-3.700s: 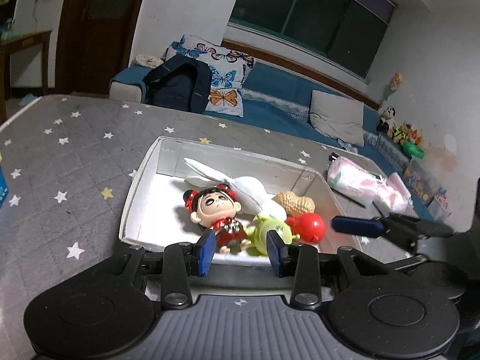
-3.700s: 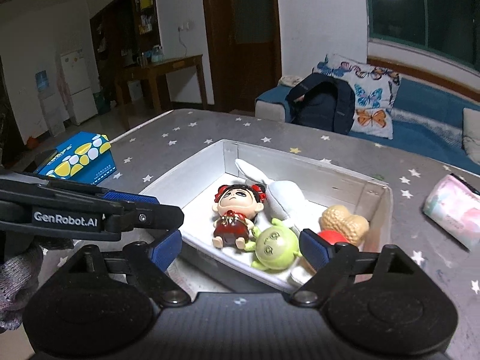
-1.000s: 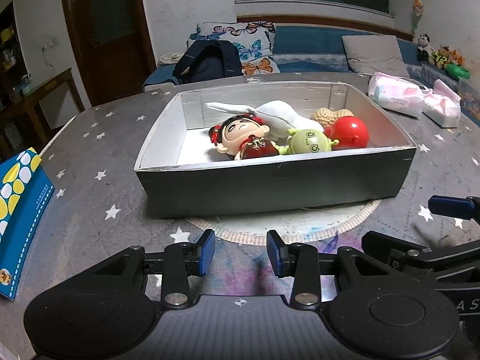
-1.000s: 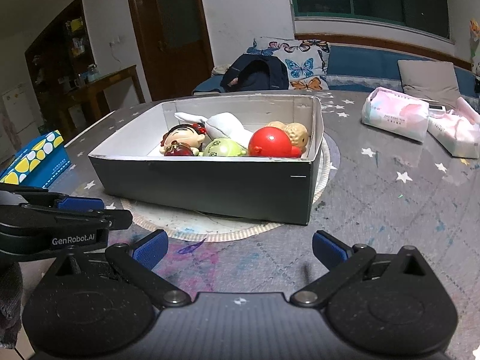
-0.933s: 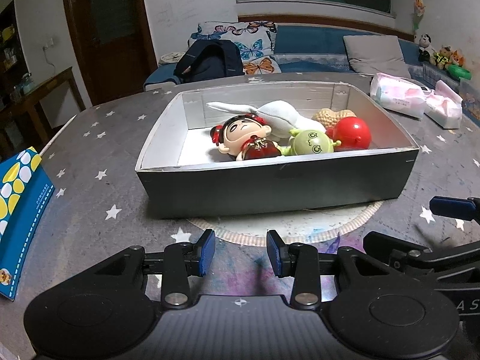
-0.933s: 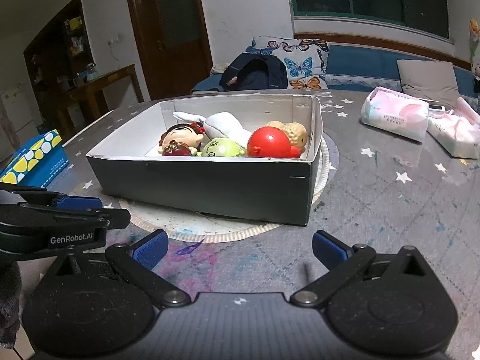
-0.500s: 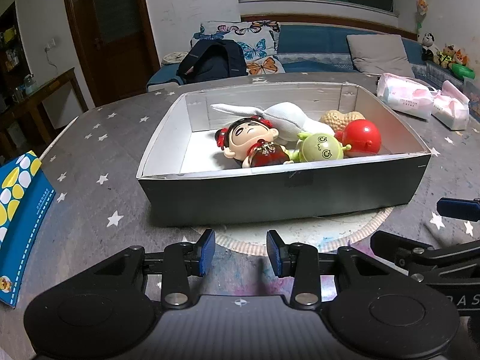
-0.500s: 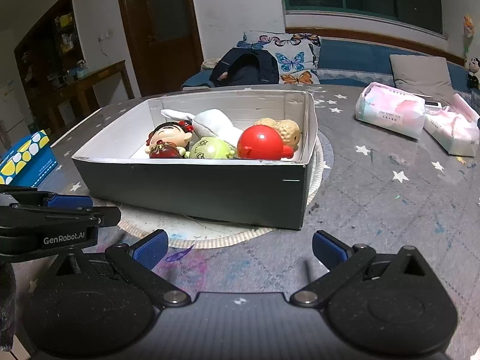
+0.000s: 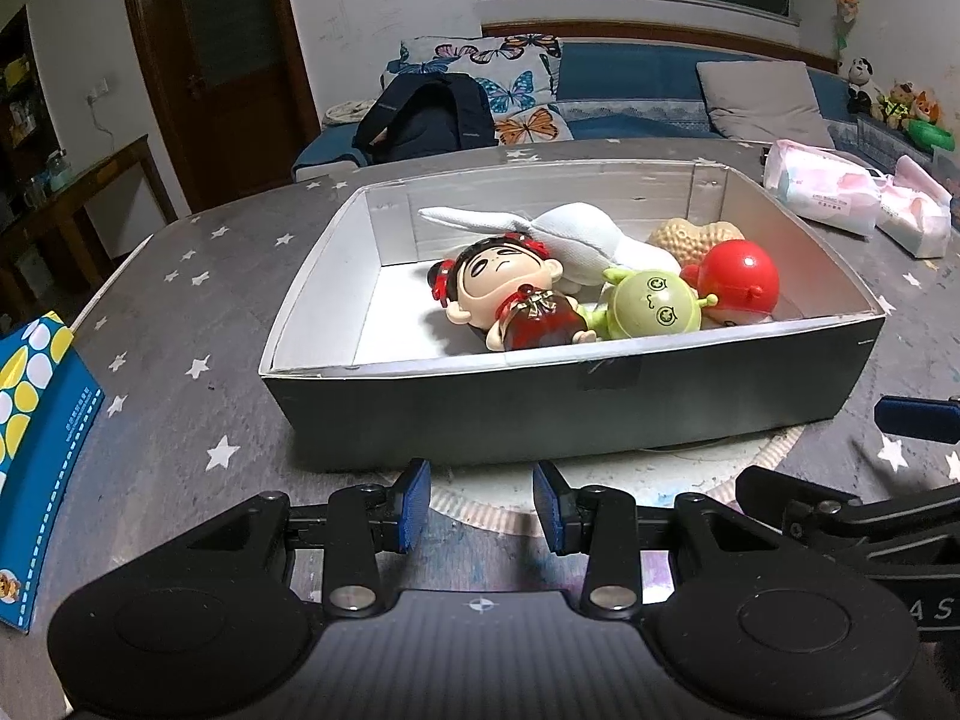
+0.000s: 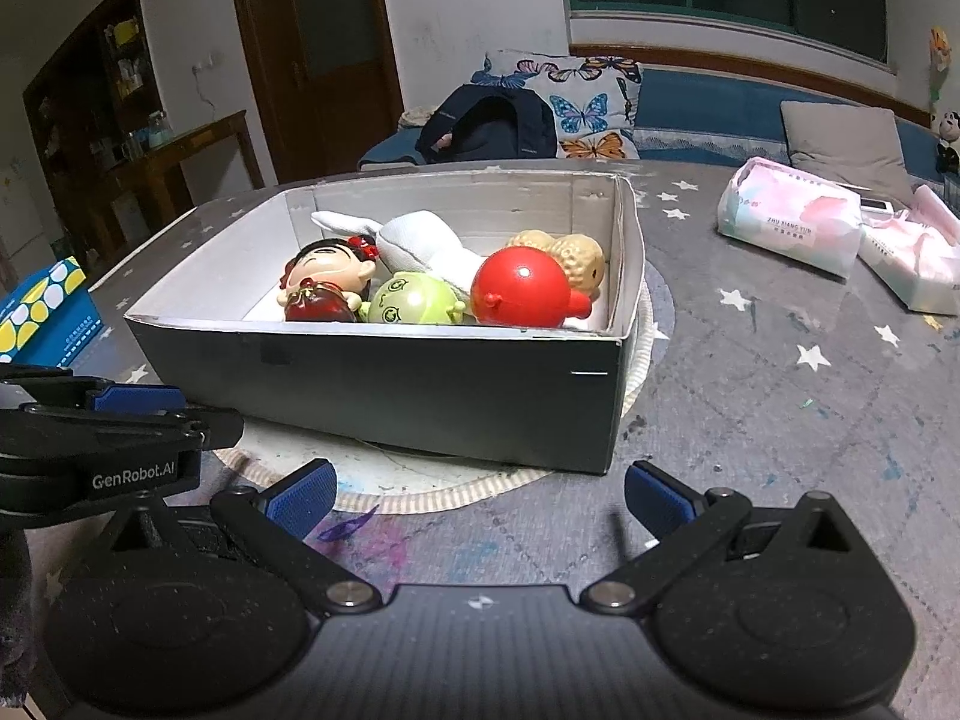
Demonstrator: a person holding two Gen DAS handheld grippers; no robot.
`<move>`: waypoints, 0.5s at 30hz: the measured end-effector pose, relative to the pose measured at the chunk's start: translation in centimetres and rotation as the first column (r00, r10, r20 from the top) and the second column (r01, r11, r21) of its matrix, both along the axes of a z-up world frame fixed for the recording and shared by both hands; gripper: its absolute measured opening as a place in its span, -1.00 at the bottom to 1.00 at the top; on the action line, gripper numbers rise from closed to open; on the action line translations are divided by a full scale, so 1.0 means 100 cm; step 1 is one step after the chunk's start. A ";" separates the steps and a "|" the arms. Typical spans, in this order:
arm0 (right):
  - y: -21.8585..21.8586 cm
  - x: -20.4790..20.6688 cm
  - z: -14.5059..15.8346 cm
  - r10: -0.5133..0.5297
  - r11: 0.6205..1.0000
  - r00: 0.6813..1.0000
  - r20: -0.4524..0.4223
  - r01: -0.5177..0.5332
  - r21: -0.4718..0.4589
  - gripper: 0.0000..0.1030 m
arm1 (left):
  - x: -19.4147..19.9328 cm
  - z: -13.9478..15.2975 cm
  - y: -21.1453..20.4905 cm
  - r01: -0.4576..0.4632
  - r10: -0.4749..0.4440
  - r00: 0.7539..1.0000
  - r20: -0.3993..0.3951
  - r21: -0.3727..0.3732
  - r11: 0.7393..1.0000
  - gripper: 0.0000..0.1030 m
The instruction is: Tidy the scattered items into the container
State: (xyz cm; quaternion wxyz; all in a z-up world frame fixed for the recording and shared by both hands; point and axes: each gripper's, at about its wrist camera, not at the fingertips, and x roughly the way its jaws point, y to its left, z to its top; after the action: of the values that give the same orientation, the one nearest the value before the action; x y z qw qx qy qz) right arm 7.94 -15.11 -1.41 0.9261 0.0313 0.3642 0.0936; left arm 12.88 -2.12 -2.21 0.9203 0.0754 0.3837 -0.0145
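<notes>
I see my left gripper (image 9: pixel 483 504) parted a little and empty, my right gripper (image 10: pixel 477 495) spread wide and empty, both low over the table (image 10: pixel 780 408) before the box (image 9: pixel 576 402), which holds doll (image 9: pixel 510 294), green toy (image 9: pixel 651 306), red ball (image 10: pixel 521 287), peanut (image 10: pixel 579 258) and white plush (image 9: pixel 570 231).

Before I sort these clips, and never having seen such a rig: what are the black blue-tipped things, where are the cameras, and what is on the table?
They are two hand-held grippers, each with a camera looking along its fingers. The left gripper is partly open, the right gripper wide open; both are empty. Ahead, on a round mat on the starry table, stands the box holding a doll, green toy, red toy, peanut toy and white plush. Tissue packs and a blue carton lie outside.
</notes>
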 end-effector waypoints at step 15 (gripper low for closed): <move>0.003 0.007 -0.002 0.009 1.000 1.000 -0.011 -0.009 0.005 1.00 | 0.006 -0.001 0.001 -0.018 0.018 1.000 0.004 -0.001 1.000 -0.22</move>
State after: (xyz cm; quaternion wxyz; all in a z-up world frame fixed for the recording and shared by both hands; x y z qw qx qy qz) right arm 8.67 -14.80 -1.65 0.9235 0.0325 0.3692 0.0985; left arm 13.50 -2.04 -2.32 0.9212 0.0713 0.3824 -0.0061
